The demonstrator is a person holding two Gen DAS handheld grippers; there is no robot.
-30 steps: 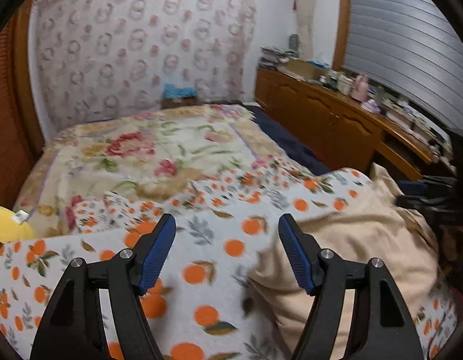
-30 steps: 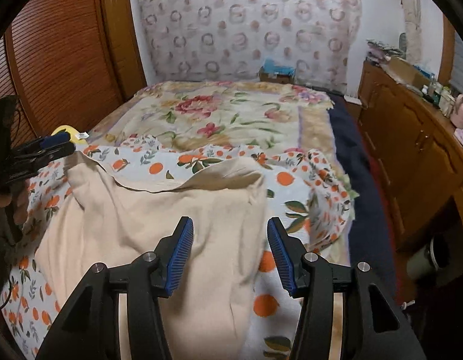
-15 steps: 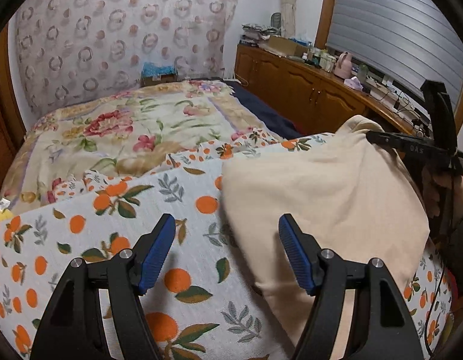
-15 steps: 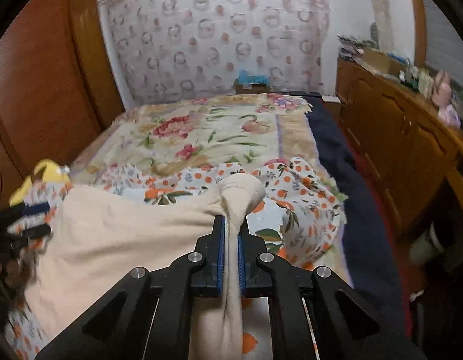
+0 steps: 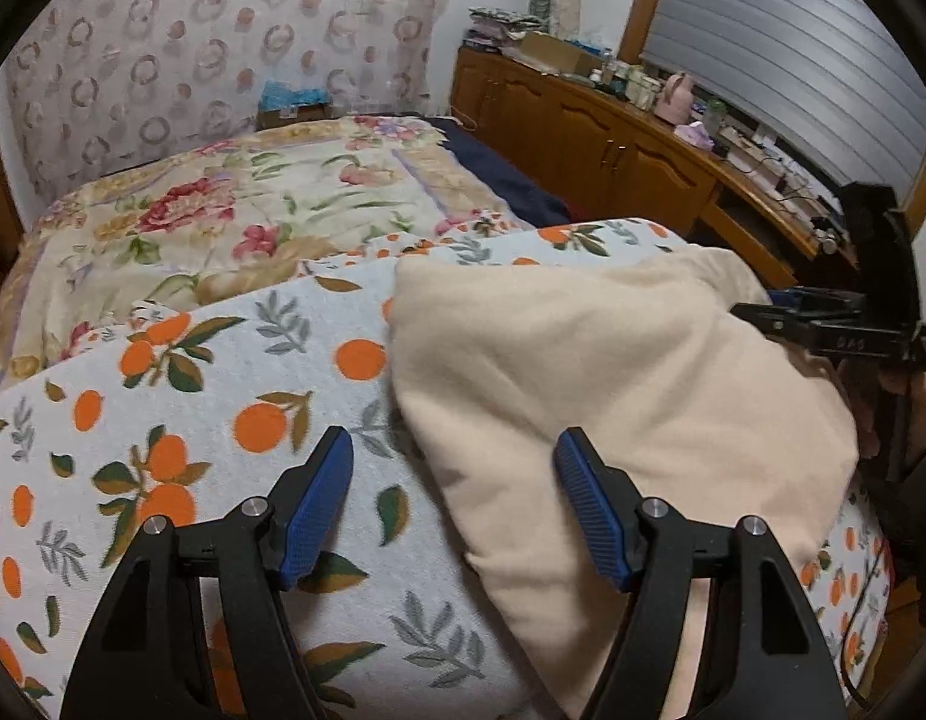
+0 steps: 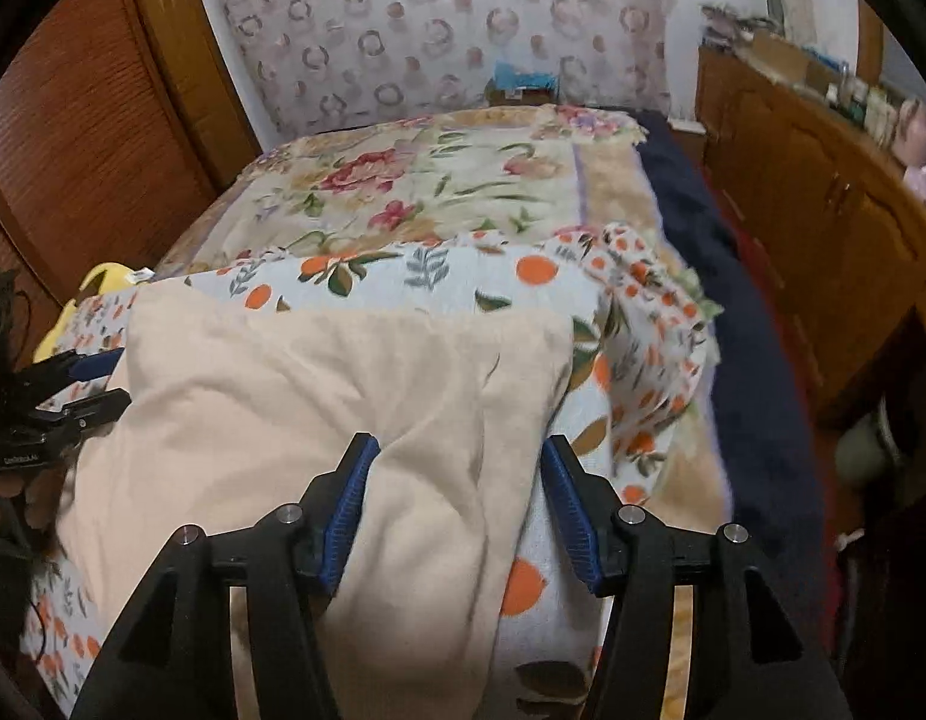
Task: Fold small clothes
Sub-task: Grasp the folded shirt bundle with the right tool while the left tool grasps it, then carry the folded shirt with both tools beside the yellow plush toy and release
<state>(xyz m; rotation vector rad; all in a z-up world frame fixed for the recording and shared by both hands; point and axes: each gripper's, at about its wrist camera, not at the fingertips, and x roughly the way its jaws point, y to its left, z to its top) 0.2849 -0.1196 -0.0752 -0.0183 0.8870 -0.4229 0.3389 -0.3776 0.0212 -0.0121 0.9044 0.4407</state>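
A cream-coloured garment (image 5: 613,384) lies folded over on an orange-print sheet (image 5: 222,420) on the bed; it also shows in the right wrist view (image 6: 318,396). My left gripper (image 5: 453,504) is open, its fingers over the garment's left edge, holding nothing. My right gripper (image 6: 456,504) is open over the garment's near right part, with cloth lying between and below the fingers. The right gripper also shows at the right of the left wrist view (image 5: 823,324), and the left gripper at the left of the right wrist view (image 6: 72,384).
A floral quilt (image 5: 222,222) covers the far bed. A wooden cabinet (image 5: 613,150) with clutter runs along the right, wooden shutter doors (image 6: 84,138) along the left. A yellow item (image 6: 102,288) lies at the bed's left edge. A dark blue blanket (image 6: 751,330) hangs on the right side.
My right gripper was shut on the garment's corner half a second ago; it has let go and stands open. The garment now lies folded flatter. My left gripper stayed open and shifted right.
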